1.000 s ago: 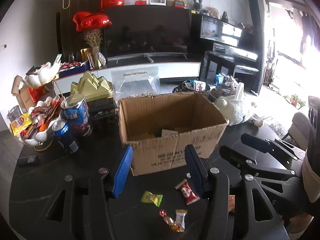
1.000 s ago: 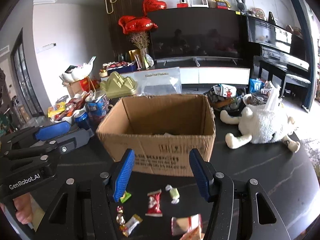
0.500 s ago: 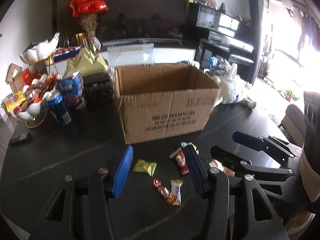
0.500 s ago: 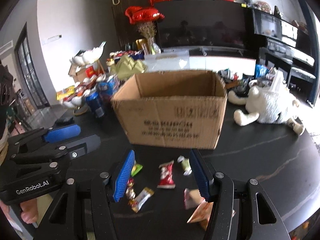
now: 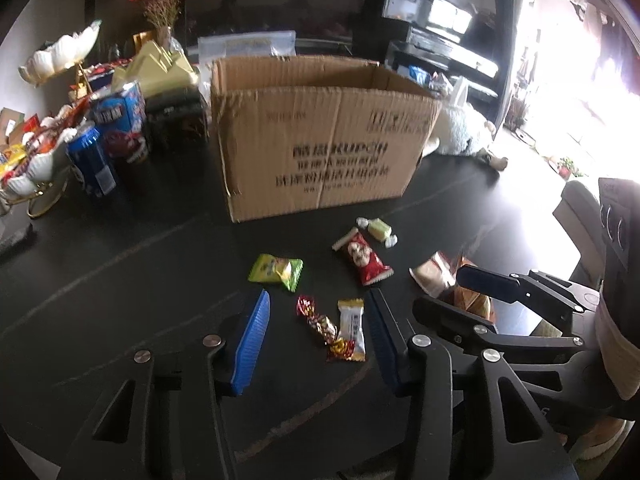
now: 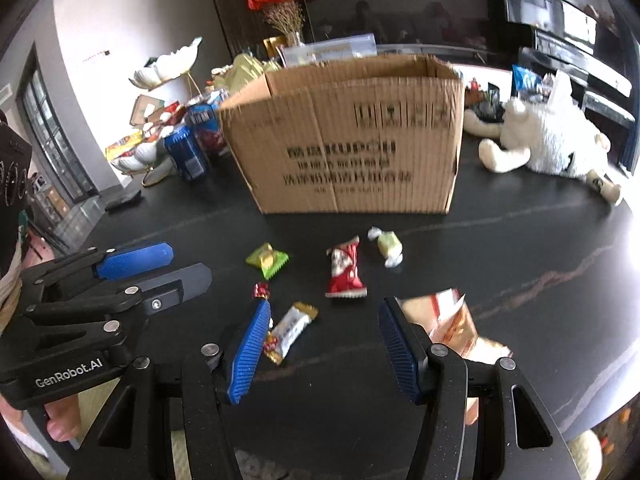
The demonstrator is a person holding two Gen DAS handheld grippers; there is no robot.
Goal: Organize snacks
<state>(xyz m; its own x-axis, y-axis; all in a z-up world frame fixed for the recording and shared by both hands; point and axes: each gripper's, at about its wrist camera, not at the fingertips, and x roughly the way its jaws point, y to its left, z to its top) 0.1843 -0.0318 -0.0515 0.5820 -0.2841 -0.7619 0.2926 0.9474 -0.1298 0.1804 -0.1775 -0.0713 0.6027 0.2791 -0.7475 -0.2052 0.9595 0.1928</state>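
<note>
You are lowering the left claw (image 5: 318,330), jaws closing but empty, around the white candy bar (image 5: 352,328) on the bench (image 5: 120,280) before the cardboard box (image 5: 320,140). Its long axis is running fore-aft; align the pads across it. The right claw (image 6: 324,344) is hanging half-open, empty.

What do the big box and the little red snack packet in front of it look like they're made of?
Box: brown corrugated cardboard, matte; fluted ridges show on its printed face. Red snack packet: probably glossy plastic film, with crimped ends.
</note>
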